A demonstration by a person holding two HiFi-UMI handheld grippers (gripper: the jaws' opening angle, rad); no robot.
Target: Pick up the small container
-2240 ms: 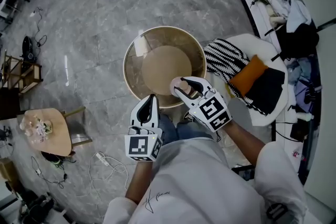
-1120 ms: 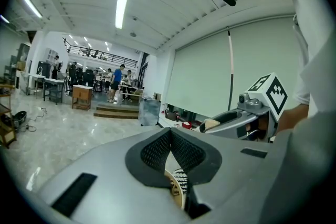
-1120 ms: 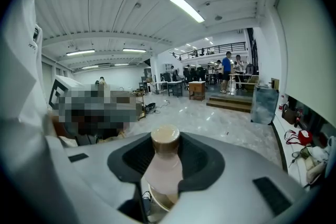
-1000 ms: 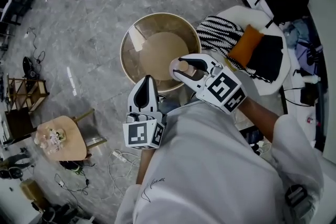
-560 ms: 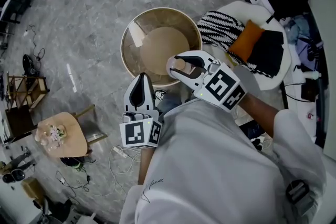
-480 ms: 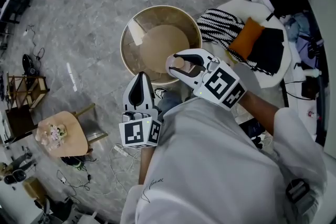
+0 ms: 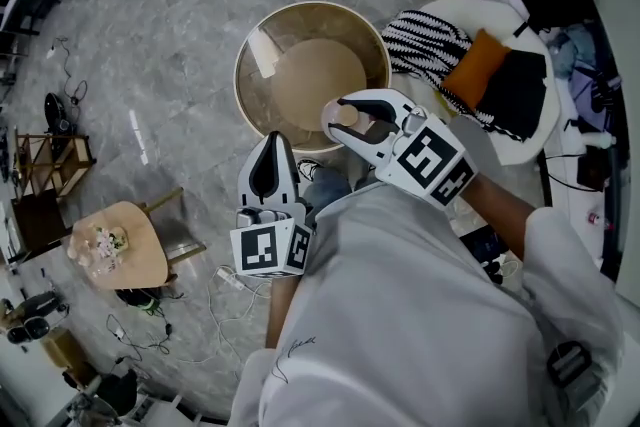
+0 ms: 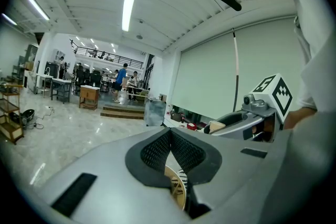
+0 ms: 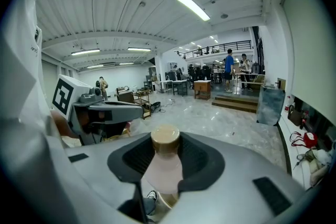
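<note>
The small container [image 7: 344,114] is a pale pink bottle with a tan cap. My right gripper [image 7: 347,118] is shut on it, held up above the near rim of the round table [image 7: 252,65]. In the right gripper view the container [image 9: 164,159] stands upright between the black pads, its cap poking out above them. My left gripper [image 7: 272,153] hangs lower and to the left, over the floor by the table's edge. Its jaws [image 8: 170,148] are shut with nothing in them. The left gripper view shows the right gripper [image 8: 247,117] holding the container [image 8: 215,126].
A white chair [image 7: 520,145] with a striped cloth [image 7: 425,40] and an orange cushion [image 7: 480,65] stands right of the table. A small wooden side table [image 7: 110,250] and cables [image 7: 215,285] lie on the marble floor at the left. Several people stand far off in the hall.
The right gripper has kept its hold on the container and drifted slightly right. The left gripper has hardly moved.
</note>
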